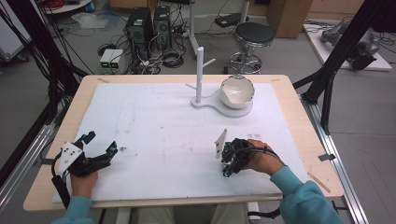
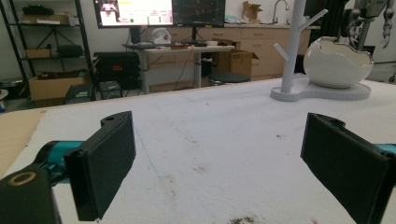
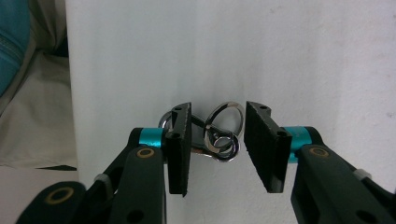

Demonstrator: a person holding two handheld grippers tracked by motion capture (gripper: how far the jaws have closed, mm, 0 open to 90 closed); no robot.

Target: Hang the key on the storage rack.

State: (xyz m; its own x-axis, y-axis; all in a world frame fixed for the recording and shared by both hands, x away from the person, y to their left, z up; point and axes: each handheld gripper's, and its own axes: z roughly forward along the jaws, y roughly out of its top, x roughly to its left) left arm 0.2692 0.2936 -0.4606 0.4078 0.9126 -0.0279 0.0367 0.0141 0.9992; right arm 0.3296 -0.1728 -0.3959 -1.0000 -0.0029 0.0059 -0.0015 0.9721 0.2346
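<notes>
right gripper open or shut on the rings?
Open. In its own view the right gripper has its jaws either side of the metal rings on the white mat, with a gap at the right pad.

Table top: you have a white mat [image 1: 154,135] over a wooden table [image 1: 42,154], with brown specks on the mat.
Far side: your white peg stand [image 1: 200,77] rises upright from a flat white base [image 1: 224,108], and a white egg-shaped bowl [image 1: 237,92] sits on that base just beside the post.
Floor behind: you can see a black round stool [image 1: 253,35], two computer towers [image 1: 148,25] and loose cables.
Back wall: two monitors [image 2: 161,11] sit above a desk.
</notes>
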